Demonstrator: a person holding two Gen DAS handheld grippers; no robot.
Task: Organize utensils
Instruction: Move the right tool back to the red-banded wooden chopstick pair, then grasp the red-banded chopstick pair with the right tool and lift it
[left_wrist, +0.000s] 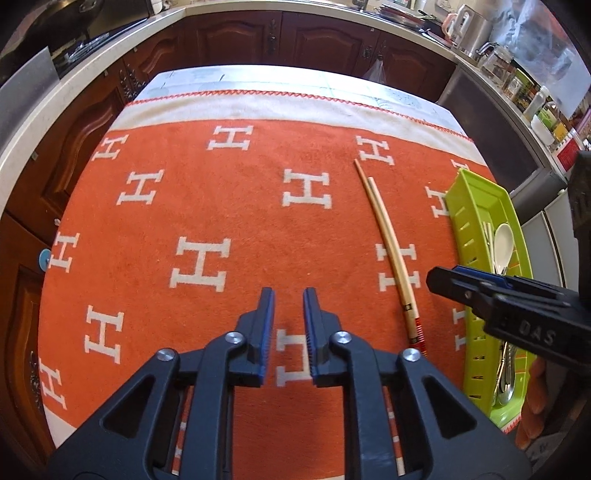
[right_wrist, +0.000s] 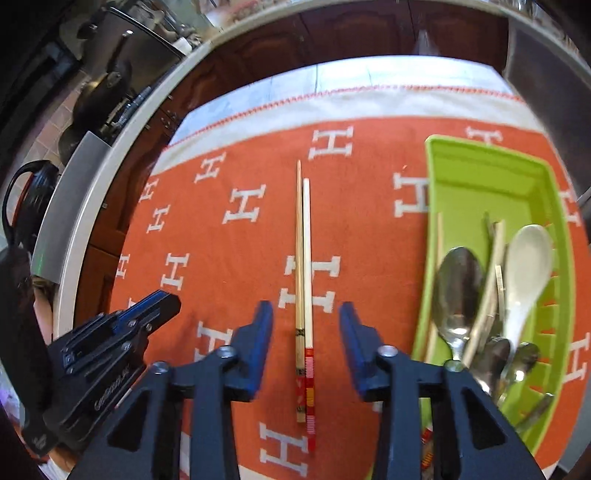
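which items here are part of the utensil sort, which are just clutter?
Job:
- chopsticks on the cloth
- green tray
- white spoon, metal spoon in tray
- right tool, open around the chopsticks

Clutter:
- kettle
- jars
- pans

Orange cloth (left_wrist: 229, 206) with white H pattern and pale zigzag-stitched border covers the table. Dark wooden cabinets (left_wrist: 236, 37) under a pale countertop (left_wrist: 22, 122) behind. Steel kettle (left_wrist: 469, 26), glass jug (left_wrist: 496, 64) and jars (left_wrist: 524, 86) at far right.

My home kitchen
Dark wood cabinets (left_wrist: 236, 35) and a pale countertop (left_wrist: 22, 129) crowded with jars (left_wrist: 524, 85) surround me
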